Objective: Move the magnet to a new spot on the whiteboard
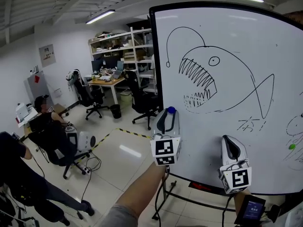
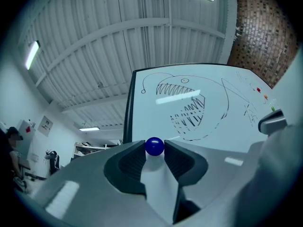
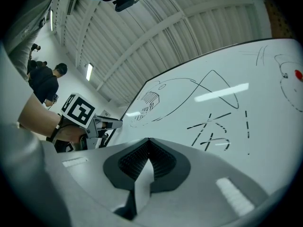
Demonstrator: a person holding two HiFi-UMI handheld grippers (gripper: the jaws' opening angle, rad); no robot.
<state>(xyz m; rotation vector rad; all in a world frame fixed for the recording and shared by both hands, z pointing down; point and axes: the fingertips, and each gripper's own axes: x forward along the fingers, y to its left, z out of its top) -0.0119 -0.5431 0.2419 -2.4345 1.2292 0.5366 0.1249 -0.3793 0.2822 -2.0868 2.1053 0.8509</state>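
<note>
A round blue magnet sits pinched between the tips of my left gripper, which is shut on it. In the head view the magnet shows at the top of that gripper, close in front of the whiteboard near its left edge, below the drawn fish's mouth. Whether it touches the board I cannot tell. My right gripper hangs lower and to the right, in front of the board's lower part. Its jaws are shut with nothing between them.
A green magnet sticks at the board's right side, and a red one shows in the right gripper view. The board's stand legs reach onto the floor. Office chairs, desks and seated people fill the room at left.
</note>
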